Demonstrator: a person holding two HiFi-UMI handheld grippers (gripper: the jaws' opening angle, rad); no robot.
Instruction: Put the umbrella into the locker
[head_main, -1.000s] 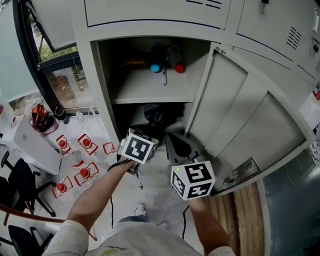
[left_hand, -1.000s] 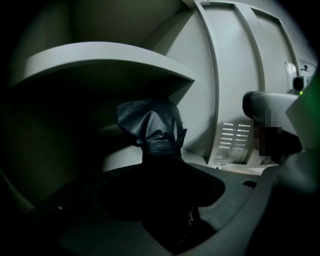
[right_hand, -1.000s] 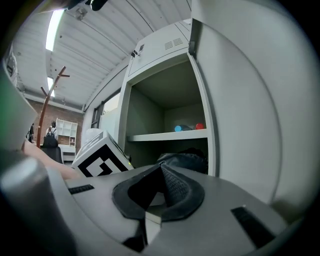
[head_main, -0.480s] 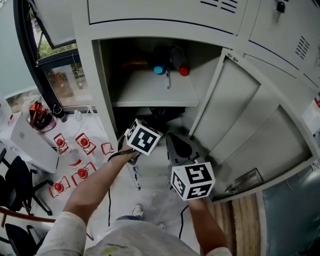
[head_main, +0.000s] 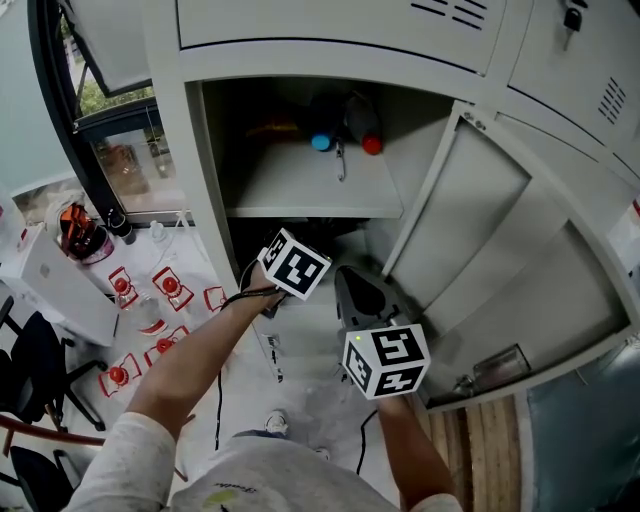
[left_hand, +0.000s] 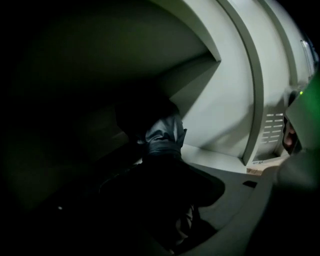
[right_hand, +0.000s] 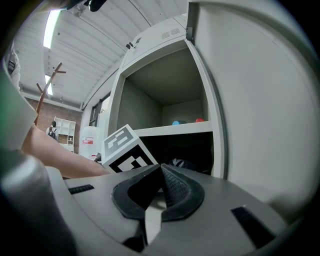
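The grey locker (head_main: 195, 180) stands open, its door (head_main: 500, 260) swung to the right. A dark folded umbrella (left_hand: 162, 137) lies in the dim lower compartment under the shelf (head_main: 300, 190). My left gripper (head_main: 297, 242) reaches into that compartment's mouth. In the left gripper view the left gripper (left_hand: 172, 200) looks shut on the umbrella's near end, though it is very dark there. My right gripper (head_main: 347, 275) hovers just outside, to the right of the left one. The right gripper (right_hand: 161, 169) has its jaws together with nothing in them.
The upper compartment holds dark things with a blue cap (head_main: 321, 142) and a red cap (head_main: 372, 145). Left of the locker are a window, a white box (head_main: 50, 280), red-marked items (head_main: 165, 290) on the floor and black chairs (head_main: 40, 370).
My left gripper has pushed forward and up into the lower compartment with the umbrella. The right gripper has hardly moved.
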